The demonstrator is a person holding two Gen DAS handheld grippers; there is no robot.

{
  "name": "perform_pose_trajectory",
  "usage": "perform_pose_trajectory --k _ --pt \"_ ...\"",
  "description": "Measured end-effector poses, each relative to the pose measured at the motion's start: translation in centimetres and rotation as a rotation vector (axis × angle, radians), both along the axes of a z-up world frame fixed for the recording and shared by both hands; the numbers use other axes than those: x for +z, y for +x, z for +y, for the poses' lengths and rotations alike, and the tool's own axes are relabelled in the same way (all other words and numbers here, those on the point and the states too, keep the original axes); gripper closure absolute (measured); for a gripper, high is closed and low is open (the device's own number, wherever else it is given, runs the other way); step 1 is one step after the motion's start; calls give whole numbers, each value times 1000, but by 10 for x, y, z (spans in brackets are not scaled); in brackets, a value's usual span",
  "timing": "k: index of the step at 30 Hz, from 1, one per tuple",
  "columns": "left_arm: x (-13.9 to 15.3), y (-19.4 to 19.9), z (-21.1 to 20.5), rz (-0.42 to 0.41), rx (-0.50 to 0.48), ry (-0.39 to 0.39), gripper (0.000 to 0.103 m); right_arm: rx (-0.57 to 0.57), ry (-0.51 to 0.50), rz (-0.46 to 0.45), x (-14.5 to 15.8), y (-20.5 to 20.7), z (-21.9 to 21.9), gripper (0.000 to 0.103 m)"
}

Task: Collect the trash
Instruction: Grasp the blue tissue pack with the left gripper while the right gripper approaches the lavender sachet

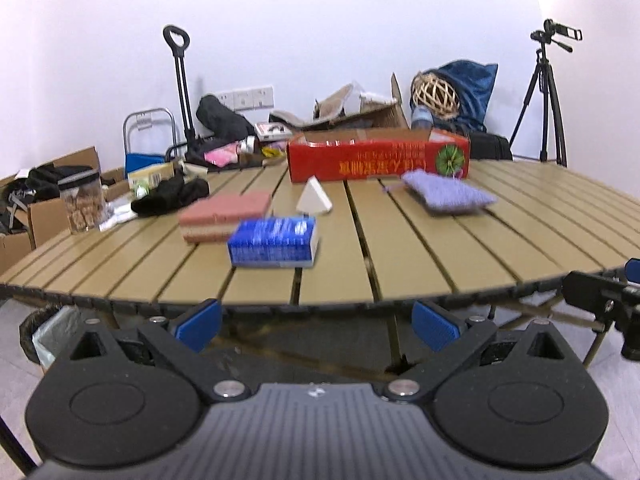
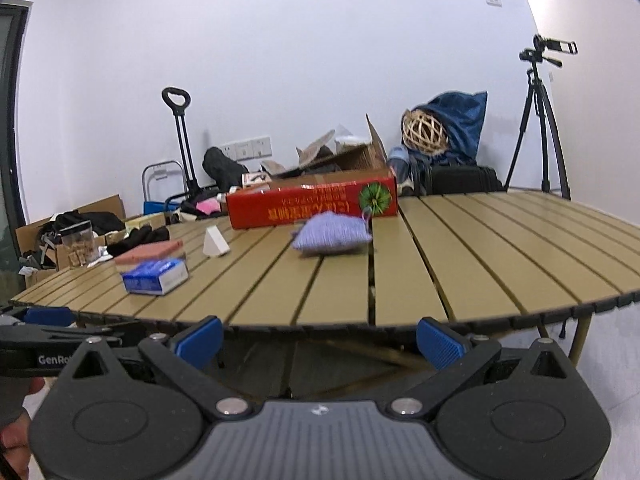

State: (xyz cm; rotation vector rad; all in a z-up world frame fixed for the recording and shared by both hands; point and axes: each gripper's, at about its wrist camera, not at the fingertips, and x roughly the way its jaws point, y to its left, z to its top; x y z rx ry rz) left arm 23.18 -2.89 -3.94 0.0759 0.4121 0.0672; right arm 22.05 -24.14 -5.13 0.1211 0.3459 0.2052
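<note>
On the slatted tan table (image 1: pixel 400 248) lie a blue box (image 1: pixel 274 242), a pink block (image 1: pixel 226 216), a white wedge (image 1: pixel 314 197), a purple knitted pouch (image 1: pixel 448 192) and a long red carton (image 1: pixel 378 158). My left gripper (image 1: pixel 316 326) hangs open just below the table's near edge, nothing between its blue pads. My right gripper (image 2: pixel 318 344) is open too, also below the near edge, facing the purple pouch (image 2: pixel 332 234). The blue box (image 2: pixel 156 276), pink block (image 2: pixel 150 254) and white wedge (image 2: pixel 214 242) sit to its left. The red carton (image 2: pixel 312 200) stands behind.
A bin lined with a clear bag (image 1: pixel 50 338) stands on the floor under the table's left side. A clear jar (image 1: pixel 82 204) and black cloth (image 1: pixel 170 196) sit at the table's left. Cardboard boxes, a trolley (image 1: pixel 180 88) and a tripod (image 1: pixel 544 96) line the far wall.
</note>
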Motion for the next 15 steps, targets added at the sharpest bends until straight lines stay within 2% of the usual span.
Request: perform_pose_trajectory --k 7,15 --pt "14 11 1 -36 9 -18 0 1 -22 -44 11 12 11 0" --pt "23 38 11 -23 41 -49 0 -2 -19 -67 20 27 17 0"
